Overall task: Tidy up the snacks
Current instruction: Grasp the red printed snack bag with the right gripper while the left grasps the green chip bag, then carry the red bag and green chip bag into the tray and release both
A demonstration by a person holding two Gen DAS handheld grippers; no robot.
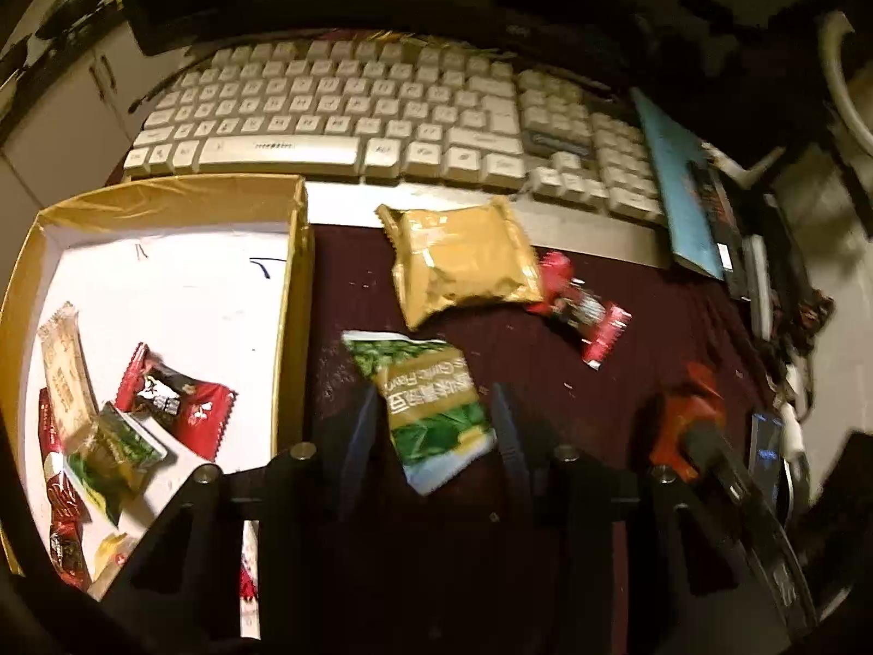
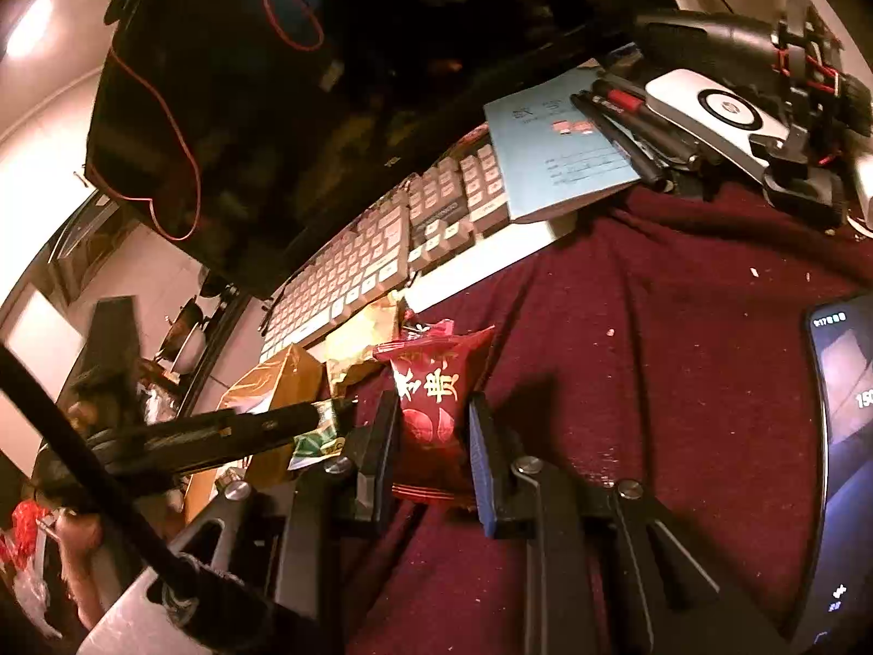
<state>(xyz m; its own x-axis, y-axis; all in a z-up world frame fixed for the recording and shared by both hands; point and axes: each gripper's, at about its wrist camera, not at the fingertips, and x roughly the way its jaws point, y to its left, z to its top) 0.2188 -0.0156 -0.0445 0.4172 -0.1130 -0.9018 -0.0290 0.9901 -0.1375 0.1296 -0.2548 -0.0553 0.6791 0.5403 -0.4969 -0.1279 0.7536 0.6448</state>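
Note:
A green snack packet (image 1: 420, 365) lies on the dark red cloth just right of the box, and my left gripper (image 1: 435, 387) is shut on its two long sides. A gold cardboard box (image 1: 294, 295) with a white floor holds several snack packets, among them a red one (image 1: 174, 398). A gold packet (image 1: 464, 262) and a red packet (image 1: 578, 311) lie loose on the cloth near the keyboard. My right gripper (image 2: 432, 396) is shut on a red packet (image 2: 431, 382) with gold characters, held upright above the cloth. The same red packet (image 1: 687, 409) shows at the lower right of the left wrist view.
A white keyboard (image 1: 338, 114) runs along the back, under a dark monitor (image 2: 245, 109). A blue booklet (image 2: 556, 147) with pens (image 2: 616, 120) rests on the keyboard's right end. A lit phone (image 2: 845, 436) lies on the cloth (image 2: 655, 355) at far right.

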